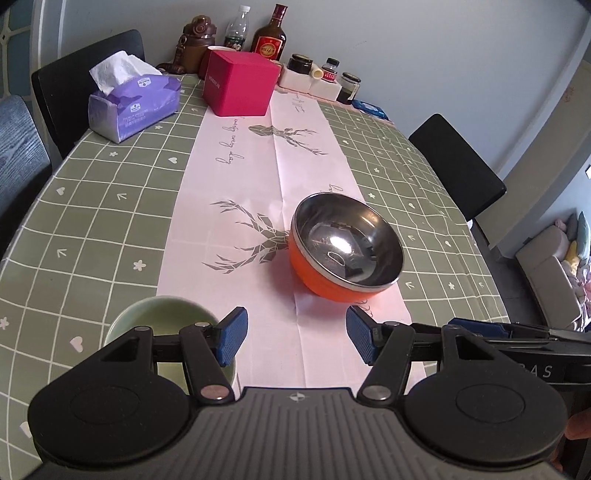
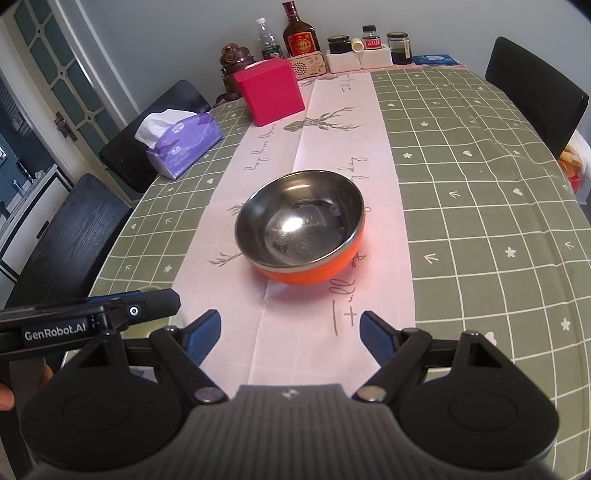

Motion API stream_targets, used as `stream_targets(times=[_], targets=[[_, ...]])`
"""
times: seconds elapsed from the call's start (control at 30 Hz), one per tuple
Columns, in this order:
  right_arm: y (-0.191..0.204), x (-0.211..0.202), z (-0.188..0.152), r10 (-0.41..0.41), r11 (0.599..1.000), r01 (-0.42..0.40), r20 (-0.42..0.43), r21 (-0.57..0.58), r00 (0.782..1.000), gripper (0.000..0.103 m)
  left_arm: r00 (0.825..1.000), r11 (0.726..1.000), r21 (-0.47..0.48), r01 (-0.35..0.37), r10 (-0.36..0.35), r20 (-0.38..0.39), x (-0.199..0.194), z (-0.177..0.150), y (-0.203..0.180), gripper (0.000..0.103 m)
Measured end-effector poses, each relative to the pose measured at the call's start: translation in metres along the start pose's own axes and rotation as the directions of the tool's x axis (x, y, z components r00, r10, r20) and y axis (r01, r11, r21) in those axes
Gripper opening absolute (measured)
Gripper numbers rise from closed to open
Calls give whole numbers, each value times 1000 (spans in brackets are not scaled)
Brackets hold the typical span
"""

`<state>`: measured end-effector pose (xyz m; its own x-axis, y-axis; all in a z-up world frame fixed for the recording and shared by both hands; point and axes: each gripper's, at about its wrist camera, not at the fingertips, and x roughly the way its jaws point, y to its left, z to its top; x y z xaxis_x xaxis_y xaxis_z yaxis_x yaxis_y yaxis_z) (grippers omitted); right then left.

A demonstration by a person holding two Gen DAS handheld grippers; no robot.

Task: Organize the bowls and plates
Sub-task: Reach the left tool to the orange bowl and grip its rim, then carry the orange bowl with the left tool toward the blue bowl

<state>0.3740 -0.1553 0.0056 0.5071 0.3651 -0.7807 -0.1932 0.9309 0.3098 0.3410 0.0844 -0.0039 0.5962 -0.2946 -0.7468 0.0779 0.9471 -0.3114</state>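
We find the orange bowl, steel-lined and upright, on the pink runner ahead of both claws: ahead and slightly right of the left claw, ahead and slightly left of the right claw. We find the green bowl just below and left of the left claw, partly hidden behind its left finger; whether the finger touches its rim we cannot tell. The left claw stands wide with nothing between its blue pads. The right claw stands wide also, holding nothing, over bare runner. The two claws hang side by side, near each other, each visible at the edge of the other's view. Beyond the orange bowl, farther ahead of the claws, stand a red box and a purple tissue pack on the green checked bench. Bottles and jars line the far edge at the wall.
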Motion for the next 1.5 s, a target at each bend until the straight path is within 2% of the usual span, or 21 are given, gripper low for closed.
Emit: stream_targets(times=[0.2,0.33,0.5,0.7,0.77,0.9,1.03,1.07,1.17,1.33,1.5], targets=[[-9,17,9,16,999,-16,-14,28,1000,81,1000,1000,-12,10,-10,-13,16,9,-2,72],[-11,21,19,25,999,-25,-4,39,1000,81,1000,1000,-15,15,-15,4,20,17,-2,72],[-13,28,33,8,999,-9,14,45,1000,81,1000,1000,-22,14,-14,16,29,32,-4,72],[-19,46,44,-22,998,21,4,56,1000,76,1000,1000,-29,8,-8,12,50,43,-5,69],[-23,52,47,-30,998,30,-4,61,1000,72,1000,999,-36,3,-3,-3,60,44,-4,69],[-31,64,50,-32,997,33,-16,74,999,62,999,998,-60,-5,3,-32,80,43,-1,60],[-39,75,48,-22,995,26,-35,101,999,41,999,998,-68,-7,3,-54,94,41,-1,42],[-41,77,48,-19,994,22,-37,109,999,34,998,998,-68,-10,6,-55,96,41,-1,41],[-44,80,47,-14,994,18,-35,111,999,31,998,997,-83,-7,2,-61,101,39,-1,40],[-46,79,47,-13,991,17,-31,130,999,27,998,997,-77,-4,-2,-66,101,39,-5,26],[-43,74,44,-30,991,35,-36,131,999,21,995,998,-49,-42,37,-97,95,35,-13,24]])
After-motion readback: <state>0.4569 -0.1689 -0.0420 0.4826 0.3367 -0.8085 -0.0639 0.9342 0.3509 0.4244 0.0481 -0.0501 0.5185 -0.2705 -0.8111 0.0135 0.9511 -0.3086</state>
